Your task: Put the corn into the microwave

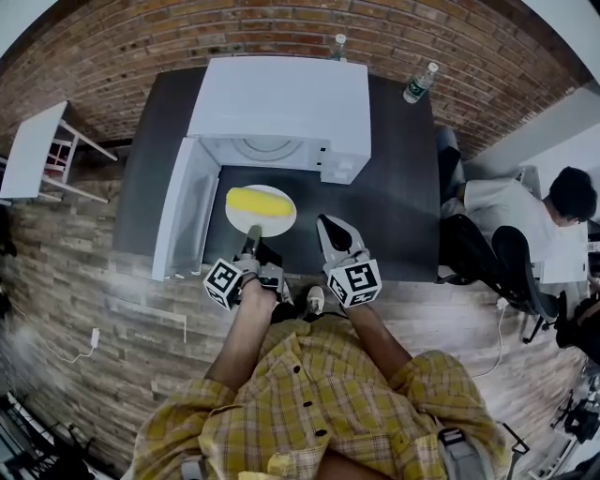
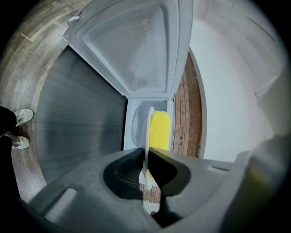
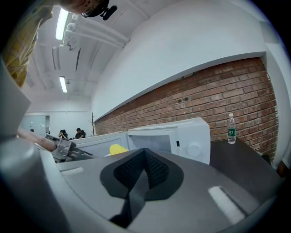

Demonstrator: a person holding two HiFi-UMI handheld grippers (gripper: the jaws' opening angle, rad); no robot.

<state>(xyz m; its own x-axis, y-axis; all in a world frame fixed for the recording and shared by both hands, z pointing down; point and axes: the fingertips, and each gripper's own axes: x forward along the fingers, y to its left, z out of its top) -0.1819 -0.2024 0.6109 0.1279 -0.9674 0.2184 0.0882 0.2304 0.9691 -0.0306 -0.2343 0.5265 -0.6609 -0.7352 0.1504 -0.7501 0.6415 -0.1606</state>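
Corn (image 1: 260,200), a yellow cob, is lying on a round white plate (image 1: 282,221). The left gripper (image 1: 251,234) is clamping the plate's near rim, holding it over the dark table (image 1: 403,187) before the open white microwave (image 1: 281,98). The right gripper (image 1: 325,223) is hanging alongside, jaws closed on nothing.

We classify this location as an open-plan office or shared workroom. The indicators are an exposed brick wall (image 1: 281,28), wood-look flooring (image 1: 94,281), tube lights (image 3: 60,22) on a white ceiling, a person (image 1: 562,202) seated by a swivel chair (image 1: 516,267), and a dark table (image 1: 403,187) carrying a white microwave (image 1: 281,103) and a water bottle (image 1: 420,82).
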